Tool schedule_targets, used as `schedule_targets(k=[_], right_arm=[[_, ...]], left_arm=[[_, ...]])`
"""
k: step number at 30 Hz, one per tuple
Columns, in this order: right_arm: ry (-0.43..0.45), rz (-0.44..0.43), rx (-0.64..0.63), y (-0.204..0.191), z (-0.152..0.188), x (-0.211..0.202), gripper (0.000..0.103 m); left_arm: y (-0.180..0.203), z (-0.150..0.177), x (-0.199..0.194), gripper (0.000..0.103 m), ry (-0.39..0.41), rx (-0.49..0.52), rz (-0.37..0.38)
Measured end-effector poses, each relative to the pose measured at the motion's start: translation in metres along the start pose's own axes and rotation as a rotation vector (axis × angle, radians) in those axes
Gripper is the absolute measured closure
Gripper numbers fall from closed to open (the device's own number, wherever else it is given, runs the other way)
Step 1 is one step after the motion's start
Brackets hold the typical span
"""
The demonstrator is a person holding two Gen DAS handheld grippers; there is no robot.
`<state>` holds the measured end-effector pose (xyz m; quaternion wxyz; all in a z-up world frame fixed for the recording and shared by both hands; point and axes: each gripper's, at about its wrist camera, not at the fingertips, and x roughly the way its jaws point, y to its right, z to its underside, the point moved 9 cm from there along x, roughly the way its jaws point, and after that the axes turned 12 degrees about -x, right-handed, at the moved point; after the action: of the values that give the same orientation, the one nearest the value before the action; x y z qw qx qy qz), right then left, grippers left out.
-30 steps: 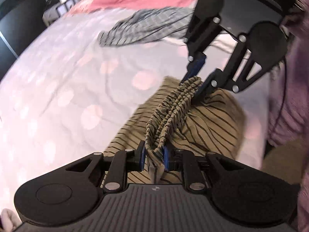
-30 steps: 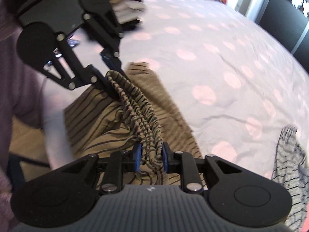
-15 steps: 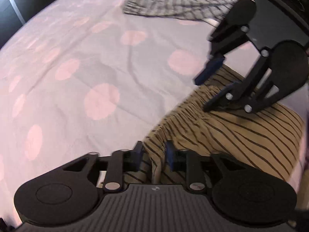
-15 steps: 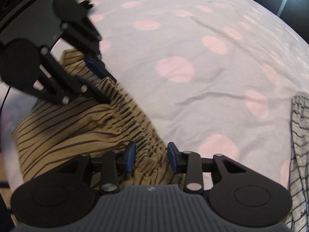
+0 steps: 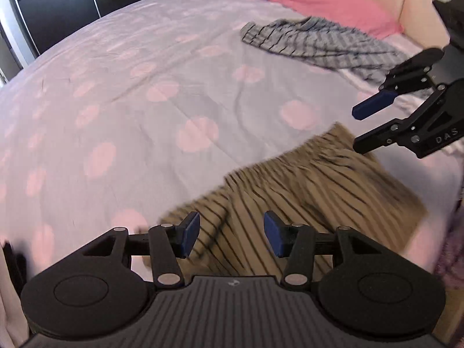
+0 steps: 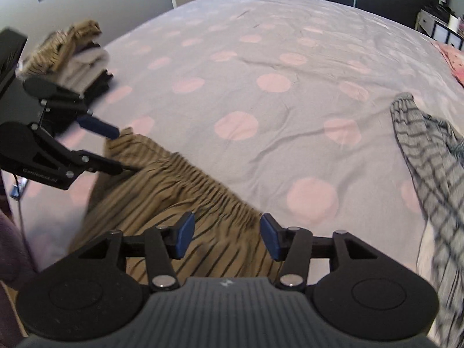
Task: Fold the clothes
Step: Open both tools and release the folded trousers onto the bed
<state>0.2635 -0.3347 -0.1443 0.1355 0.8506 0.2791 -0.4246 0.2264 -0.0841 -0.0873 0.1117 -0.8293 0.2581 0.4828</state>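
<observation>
Both grippers I'm running hold nothing. From its own wrist camera, my left gripper [image 5: 230, 233] sits at the bottom centre of the frame, blue pads spread wide above the tan striped shorts [image 5: 304, 191], which lie flat on the polka-dot bedspread [image 5: 130, 110] in the lower right. My right gripper [image 6: 224, 236] is likewise spread over the gathered waistband, low in its frame. A grey checked garment [image 6: 429, 156] lies crumpled at the right edge there, and a pile of folded clothes [image 6: 72, 55] sits in the upper left.
</observation>
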Motion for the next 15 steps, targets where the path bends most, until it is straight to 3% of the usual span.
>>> schedule_targets(k=[8, 15], right_arm=[[0.036, -0.029, 0.097, -0.035, 0.059, -0.044, 0.049], [0.033, -0.027, 0.231, -0.055, 0.113, -0.038, 0.049]], left_arm=[[0.028, 0.086, -0.027, 0.056, -0.014, -0.072, 0.059], [0.021, 0.134, -0.009, 0.056, 0.021, -0.284, 0.030]])
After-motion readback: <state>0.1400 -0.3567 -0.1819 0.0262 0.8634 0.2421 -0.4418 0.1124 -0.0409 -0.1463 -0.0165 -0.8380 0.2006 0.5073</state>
